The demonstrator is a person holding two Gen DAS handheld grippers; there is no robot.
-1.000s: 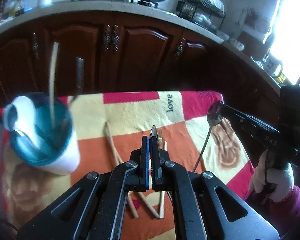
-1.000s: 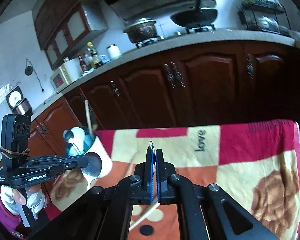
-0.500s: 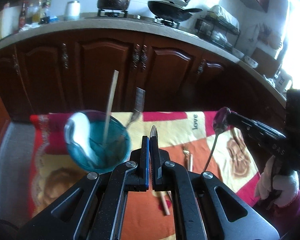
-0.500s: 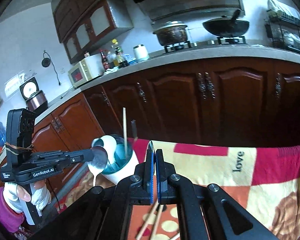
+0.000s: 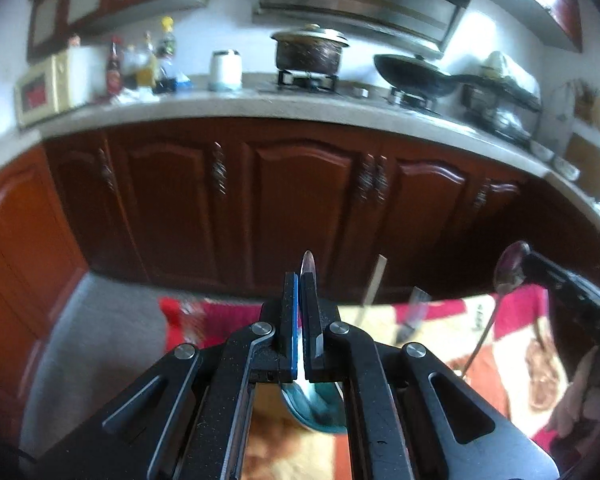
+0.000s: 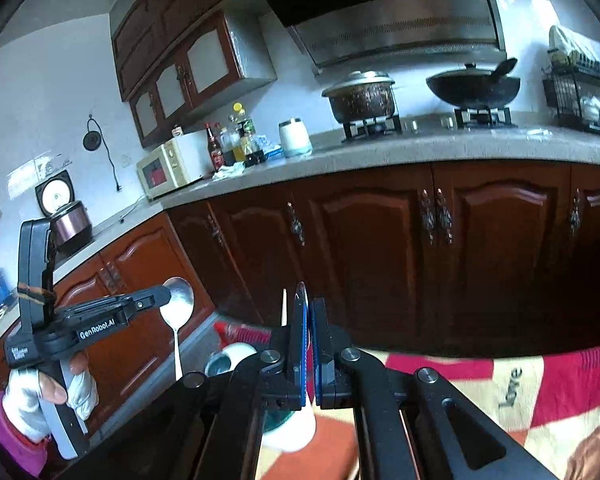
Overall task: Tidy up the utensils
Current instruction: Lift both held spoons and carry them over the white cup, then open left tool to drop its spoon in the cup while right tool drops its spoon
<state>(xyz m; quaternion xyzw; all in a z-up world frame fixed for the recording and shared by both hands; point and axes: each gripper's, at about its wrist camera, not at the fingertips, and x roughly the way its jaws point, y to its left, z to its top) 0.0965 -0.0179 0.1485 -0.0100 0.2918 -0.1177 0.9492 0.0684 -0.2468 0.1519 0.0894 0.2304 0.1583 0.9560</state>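
My left gripper (image 5: 301,280) is shut on a metal spoon (image 5: 308,261); the spoon's bowl also shows at the gripper tip in the right wrist view (image 6: 177,307). My right gripper (image 6: 309,302) is shut on a second metal spoon (image 6: 300,293), seen in the left wrist view (image 5: 507,269) at the right. A teal-lined white cup (image 5: 320,404) stands on the blanket right under my left gripper, holding a chopstick (image 5: 373,285) and another utensil (image 5: 412,314). The cup also shows in the right wrist view (image 6: 288,426), mostly hidden by the jaws.
A red, cream and orange blanket (image 6: 540,392) covers the table. Dark wooden cabinets (image 5: 300,208) and a counter (image 6: 380,156) with pots stand behind it. Grey floor (image 5: 100,332) lies left of the table.
Both grippers have risen and swung left toward the cup. The cup has passed from the left side to directly beneath my left gripper. Both spoons stay held.
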